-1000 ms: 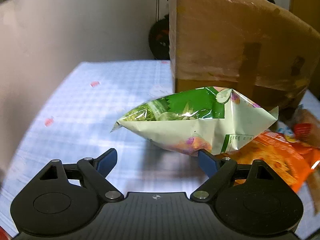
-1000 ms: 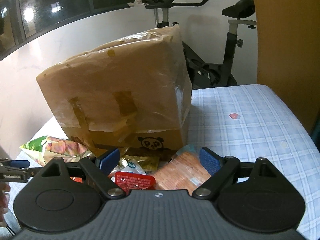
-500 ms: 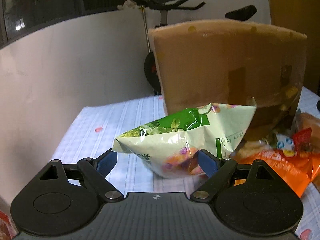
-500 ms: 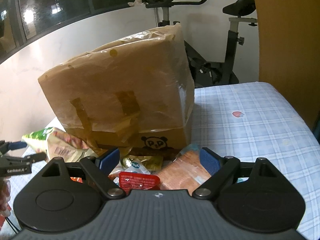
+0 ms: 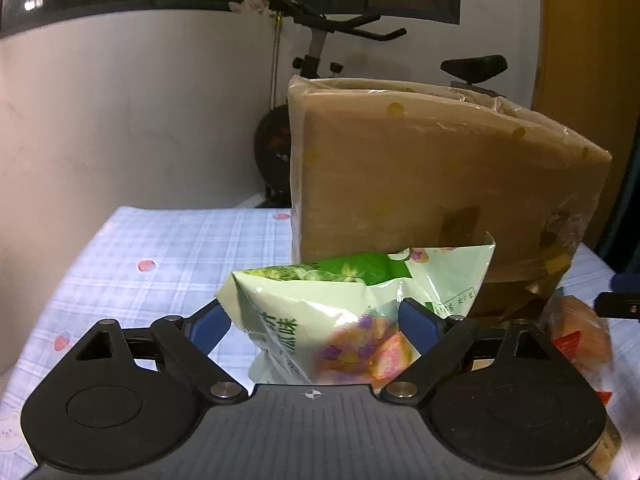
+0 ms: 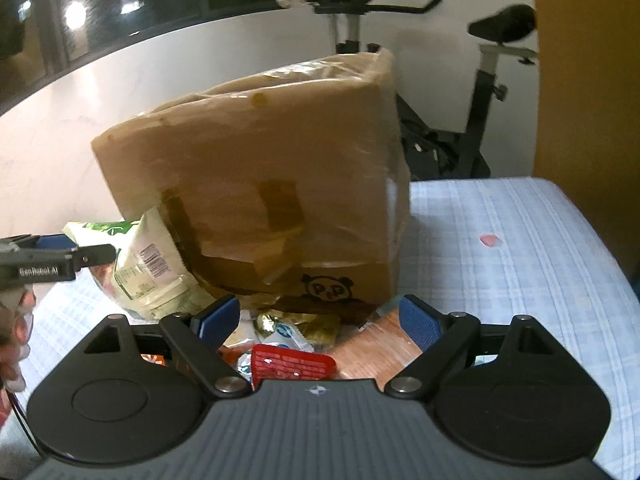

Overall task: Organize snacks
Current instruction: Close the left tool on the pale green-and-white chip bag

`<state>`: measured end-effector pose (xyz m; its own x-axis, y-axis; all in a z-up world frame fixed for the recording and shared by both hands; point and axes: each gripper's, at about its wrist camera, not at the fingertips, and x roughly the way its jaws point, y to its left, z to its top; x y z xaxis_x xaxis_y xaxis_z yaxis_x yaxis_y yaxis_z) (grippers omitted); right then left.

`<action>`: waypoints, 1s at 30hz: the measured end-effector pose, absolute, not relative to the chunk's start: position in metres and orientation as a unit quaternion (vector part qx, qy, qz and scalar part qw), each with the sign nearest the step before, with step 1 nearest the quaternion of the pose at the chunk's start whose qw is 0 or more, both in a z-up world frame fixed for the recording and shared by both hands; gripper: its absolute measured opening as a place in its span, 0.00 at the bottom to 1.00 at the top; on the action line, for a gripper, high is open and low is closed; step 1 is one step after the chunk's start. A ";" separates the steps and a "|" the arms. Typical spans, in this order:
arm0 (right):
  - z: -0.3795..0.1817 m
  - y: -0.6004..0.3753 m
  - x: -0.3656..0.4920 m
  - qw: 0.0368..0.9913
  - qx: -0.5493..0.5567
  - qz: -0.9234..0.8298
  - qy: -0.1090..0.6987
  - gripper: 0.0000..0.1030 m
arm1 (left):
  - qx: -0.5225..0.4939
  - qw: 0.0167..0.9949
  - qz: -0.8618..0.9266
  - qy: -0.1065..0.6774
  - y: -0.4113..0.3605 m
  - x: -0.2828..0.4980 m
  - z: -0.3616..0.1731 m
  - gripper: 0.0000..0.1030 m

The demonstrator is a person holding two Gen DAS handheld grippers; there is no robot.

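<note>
A pale green snack bag (image 5: 340, 312) sits between the fingers of my left gripper (image 5: 316, 324), lifted off the blue checked cloth (image 5: 168, 248); both pads touch its sides. The bag also shows in the right wrist view (image 6: 148, 268) with the left gripper (image 6: 60, 256) on it. A tall taped cardboard box (image 5: 432, 184) stands right behind it. My right gripper (image 6: 318, 318) is open and empty above a pile of small snack packets: a red one (image 6: 292, 364), a brown one (image 6: 376, 348) and a gold one (image 6: 316, 326).
The box (image 6: 272, 184) fills the middle of the right wrist view. An orange-brown packet (image 5: 576, 336) lies right of the green bag. An exercise bike (image 6: 476, 120) stands behind the table by the white wall. Bare cloth (image 6: 512, 248) lies right of the box.
My left gripper has risen and tilted up with the green bag, which now sits deeper between the fingers. The right gripper has moved slightly toward the box.
</note>
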<state>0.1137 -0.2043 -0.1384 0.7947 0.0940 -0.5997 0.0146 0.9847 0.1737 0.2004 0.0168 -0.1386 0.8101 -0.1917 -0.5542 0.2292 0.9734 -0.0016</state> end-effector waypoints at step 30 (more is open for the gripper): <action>-0.144 -0.201 0.116 0.935 0.094 0.027 0.340 0.86 | 0.258 0.906 -0.251 0.224 -0.016 0.160 -0.167 0.89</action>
<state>0.1156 -0.2009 -0.1440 0.7668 0.1144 -0.6316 0.0135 0.9809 0.1941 0.1600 -0.0159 -0.1671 0.7737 -0.3391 -0.5352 0.5703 0.7407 0.3552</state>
